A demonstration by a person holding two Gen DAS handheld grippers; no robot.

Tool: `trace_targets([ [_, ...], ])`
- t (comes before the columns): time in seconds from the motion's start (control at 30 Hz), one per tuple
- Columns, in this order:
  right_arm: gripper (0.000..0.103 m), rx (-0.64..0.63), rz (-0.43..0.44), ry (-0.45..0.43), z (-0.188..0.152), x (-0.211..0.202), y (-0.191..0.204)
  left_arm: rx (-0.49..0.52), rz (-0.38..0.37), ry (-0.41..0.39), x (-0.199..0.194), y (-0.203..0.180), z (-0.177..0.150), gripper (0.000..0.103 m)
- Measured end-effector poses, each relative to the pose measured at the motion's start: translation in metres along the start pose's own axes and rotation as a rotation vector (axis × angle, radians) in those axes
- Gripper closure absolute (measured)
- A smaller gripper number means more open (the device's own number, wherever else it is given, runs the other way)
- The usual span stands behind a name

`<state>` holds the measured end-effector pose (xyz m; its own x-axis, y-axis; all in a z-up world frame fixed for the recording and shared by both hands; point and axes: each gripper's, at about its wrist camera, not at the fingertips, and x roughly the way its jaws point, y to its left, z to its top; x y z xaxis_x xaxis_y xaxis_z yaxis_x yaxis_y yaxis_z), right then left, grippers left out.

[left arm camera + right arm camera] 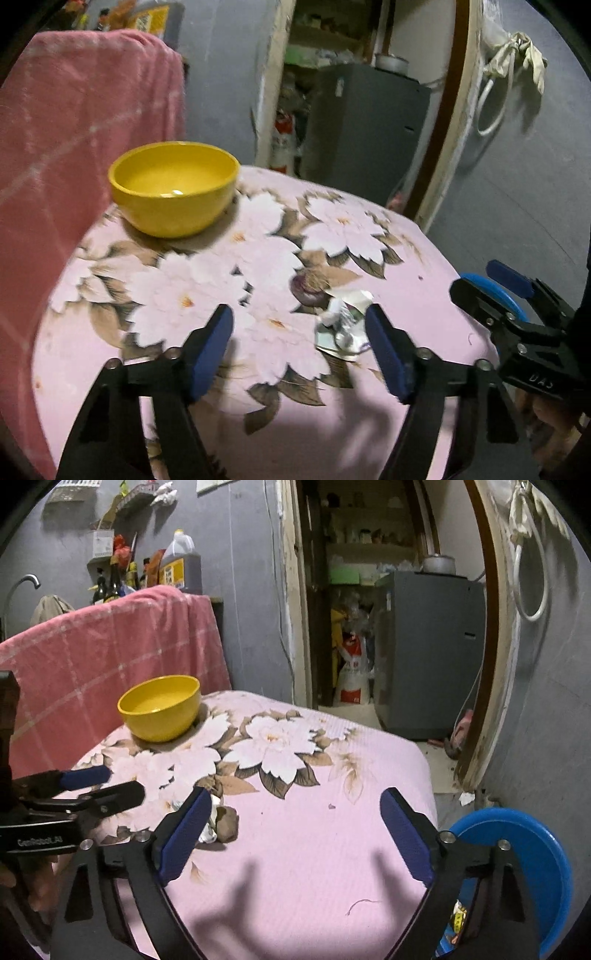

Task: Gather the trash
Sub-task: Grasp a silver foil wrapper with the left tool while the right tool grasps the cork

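Pink floral cloth covers a bench, and its right edge and far corner drop off toward a grey floor and an open doorway. One blue bin sits on the floor just beside the bench's right edge, with scraps visible inside it. Much of the cloth's right half lies bare.

One yellow bowl stands at the far left of the bench, close to a pink checked towel draped along the left side. One piece of crumpled paper trash lies on the cloth near the middle front.

Two tools are in view. The left tool hovers over the bench with its blue-padded fingers spread wide and holding nothing; the trash lies just inside its right finger, and contact cannot be told. The right tool is likewise spread wide and holds nothing, above bare cloth; from its camera the trash peeks out beside its left finger. Shadows of both its fingers fall on the cloth.
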<state>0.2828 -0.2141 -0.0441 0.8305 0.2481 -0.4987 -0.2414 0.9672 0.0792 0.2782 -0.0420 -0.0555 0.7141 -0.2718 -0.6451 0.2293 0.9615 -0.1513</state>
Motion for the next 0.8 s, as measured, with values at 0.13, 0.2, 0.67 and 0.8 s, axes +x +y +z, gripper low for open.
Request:
trace_targets([
  [0.13, 0.015, 0.004, 0.006, 0.027, -0.002, 0.007, -0.002, -0.013, -0.04, 0.069, 0.017, -0.005, 0.001, 0.06],
  [0.2, 0.015, 0.004, 0.005, 0.038, -0.003, 0.01, -0.003, -0.027, -0.054, 0.101, 0.025, -0.006, 0.002, 0.066],
  [0.67, 0.018, -0.01, 0.029, 0.139, -0.006, 0.033, 0.0, -0.106, -0.056, 0.145, 0.032, 0.011, 0.005, 0.093],
  [0.8, 0.026, -0.034, 0.055, 0.201, -0.008, 0.043, 0.008, -0.113, -0.006, 0.157, 0.029, 0.02, 0.005, 0.094],
])
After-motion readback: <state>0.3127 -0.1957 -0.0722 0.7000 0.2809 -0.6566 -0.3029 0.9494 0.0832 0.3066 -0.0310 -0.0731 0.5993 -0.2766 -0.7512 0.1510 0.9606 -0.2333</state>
